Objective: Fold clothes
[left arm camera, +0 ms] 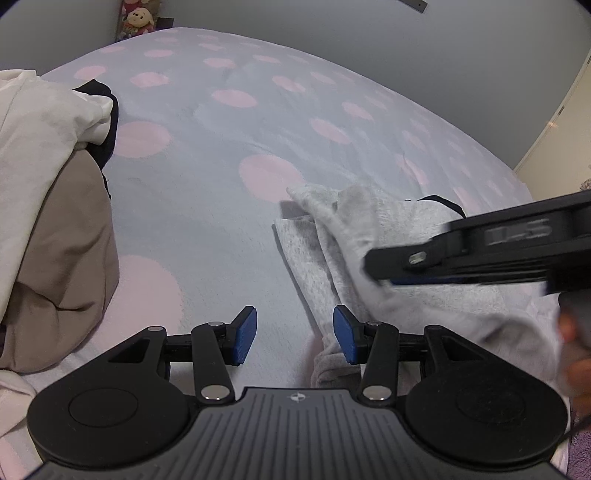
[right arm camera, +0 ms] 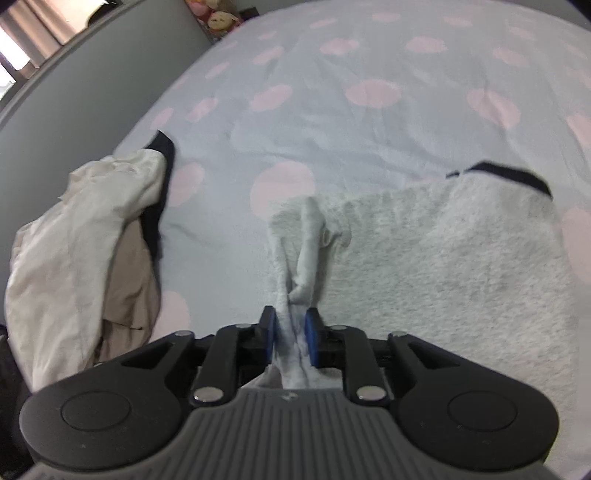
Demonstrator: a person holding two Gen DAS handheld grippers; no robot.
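- Right now my right claw [right arm camera: 290, 334] is pinching a bunched strip of the grey garment [right arm camera: 443, 266], with the cloth squeezed between the two blue pads [right arm camera: 312, 341].
- From the right wrist view, that gathered strip runs away from the claw toward the far side, and the rest of the grey garment spreads flat to the right on the bed [right arm camera: 332, 122].
- I can see a dark band [right arm camera: 509, 175] along the garment's far right edge.
- My left claw [left arm camera: 294, 334] is spread wide with nothing between its fingers; its right blue pad [left arm camera: 345, 338] sits just beside the near left edge of the grey garment [left arm camera: 369, 221].
- In the left wrist view the right claw [left arm camera: 384, 267] comes in from the right, blurred, over the garment's folded layers.
- On the left of the bed lies a heap of other clothes [right arm camera: 74, 240]: a cream piece on top, a tan one beneath, and a dark piece at the far edge.
- Bed sheet is pale blue with pink dots.
- Far off at the left corner, soft toys [left arm camera: 138, 18] sit by the grey wall.
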